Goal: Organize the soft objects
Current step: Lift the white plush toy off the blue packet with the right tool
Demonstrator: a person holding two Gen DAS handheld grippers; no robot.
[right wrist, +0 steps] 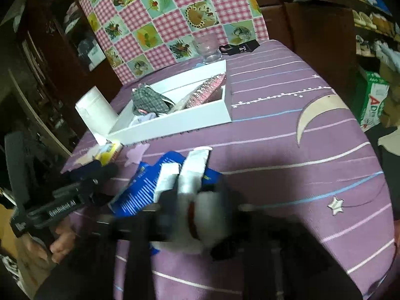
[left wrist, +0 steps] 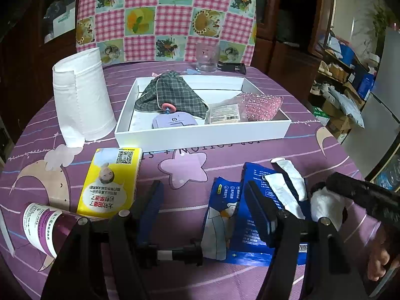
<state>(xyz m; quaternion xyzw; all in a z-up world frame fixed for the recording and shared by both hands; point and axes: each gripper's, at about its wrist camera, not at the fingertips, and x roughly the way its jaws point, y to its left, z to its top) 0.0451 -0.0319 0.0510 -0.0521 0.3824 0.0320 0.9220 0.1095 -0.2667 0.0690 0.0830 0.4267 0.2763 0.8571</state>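
Note:
A white box (left wrist: 200,135) on the purple table holds a plaid cloth (left wrist: 172,95), a pink sparkly pouch (left wrist: 260,105), a purple item and a beige packet. My left gripper (left wrist: 202,190) is open, its fingers (left wrist: 150,197) straddling the edge of a blue tissue packet (left wrist: 250,230) with white tissues (left wrist: 287,187) sticking out. The right gripper (left wrist: 362,195) enters at right against a white plush toy (left wrist: 325,205). In the right wrist view the gripper (right wrist: 200,215) is blurred, closed around the white plush toy (right wrist: 212,215), over the blue packet (right wrist: 140,195).
A toilet paper roll (left wrist: 82,100) stands left of the box. A yellow tissue pack (left wrist: 110,182) and a lying bottle (left wrist: 42,225) are at front left. A glass jar (left wrist: 207,58) and a black clip (left wrist: 232,67) sit behind the box. A checkered chair back (left wrist: 165,17) stands beyond.

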